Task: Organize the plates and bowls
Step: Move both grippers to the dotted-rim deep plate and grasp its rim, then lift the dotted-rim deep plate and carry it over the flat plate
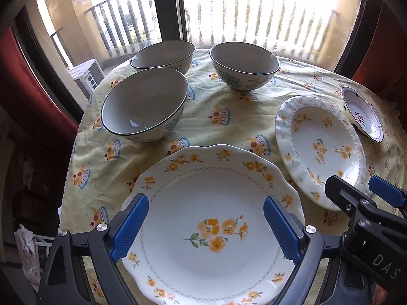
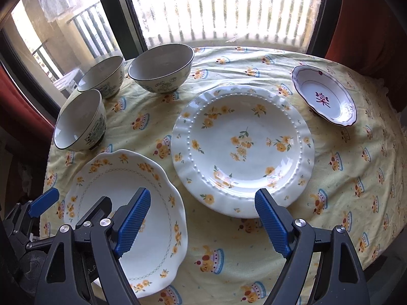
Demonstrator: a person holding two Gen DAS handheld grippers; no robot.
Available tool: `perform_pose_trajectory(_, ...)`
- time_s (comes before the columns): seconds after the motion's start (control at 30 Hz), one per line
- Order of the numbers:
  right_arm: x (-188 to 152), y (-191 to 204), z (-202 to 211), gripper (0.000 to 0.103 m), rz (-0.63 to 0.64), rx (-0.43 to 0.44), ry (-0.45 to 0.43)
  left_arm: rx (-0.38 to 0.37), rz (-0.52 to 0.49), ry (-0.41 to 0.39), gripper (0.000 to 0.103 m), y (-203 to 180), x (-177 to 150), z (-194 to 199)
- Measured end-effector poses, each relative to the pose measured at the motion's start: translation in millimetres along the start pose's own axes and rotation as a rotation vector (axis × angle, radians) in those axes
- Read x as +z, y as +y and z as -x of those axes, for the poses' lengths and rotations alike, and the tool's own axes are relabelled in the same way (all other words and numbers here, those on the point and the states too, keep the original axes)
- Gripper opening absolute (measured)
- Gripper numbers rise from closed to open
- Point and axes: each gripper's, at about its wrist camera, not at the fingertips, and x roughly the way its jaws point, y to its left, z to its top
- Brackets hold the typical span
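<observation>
A scalloped white plate (image 1: 216,178) (image 2: 114,178) with yellow flowers lies at the near left of the table. My left gripper (image 1: 206,200) (image 2: 76,200) hovers open above it, holding nothing. To the right of it lies a ruffled plate with a beaded rim (image 1: 320,147) (image 2: 241,147). My right gripper (image 2: 202,193) (image 1: 353,181) stands open over that plate's near edge, empty too. A small dish with a red mark (image 1: 361,114) (image 2: 323,96) sits at the far right. Three grey-lined bowls (image 1: 145,104) (image 1: 162,56) (image 1: 244,61) stand upright at the back left, also seen in the right wrist view (image 2: 78,119) (image 2: 101,73) (image 2: 160,63).
A yellow cloth with a cake print (image 1: 229,117) (image 2: 343,178) covers the round table. A dark-framed window (image 1: 165,7) (image 2: 114,12) with a balcony railing beyond rises just behind the table. Red curtains (image 1: 15,76) (image 2: 361,30) hang at both sides.
</observation>
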Motion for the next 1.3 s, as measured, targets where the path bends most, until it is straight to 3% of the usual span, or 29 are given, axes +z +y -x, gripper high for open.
perform_pose_trajectory(0.47, 38, -70, -6, 0.086, 0.047, 0.002, -0.039, 0.007, 0.025, -0.015, 0.086, -80, 26, -17)
perform_pose_trajectory(0.6, 49, -90, -19, 0.086, 0.04, 0.015, -0.025, 0.028, 0.033, -0.003, 0.078, -97, 36, -31)
perform_pose_trajectory(0.97, 69, -115, -69, 0.079, 0.064, -0.009, 0.019, 0.052, 0.058, 0.056, 0.077, -118, 50, -80)
perform_pose_trajectory(1.13, 72, -121, -88, 0.079, 0.054, -0.01, 0.054, 0.023, 0.032, 0.08, 0.076, -125, 51, -97)
perform_pose_trajectory(1.3, 72, -126, -102, 0.076, 0.044, -0.012, 0.073, 0.03, 0.026, 0.065, 0.08, -129, 51, -100)
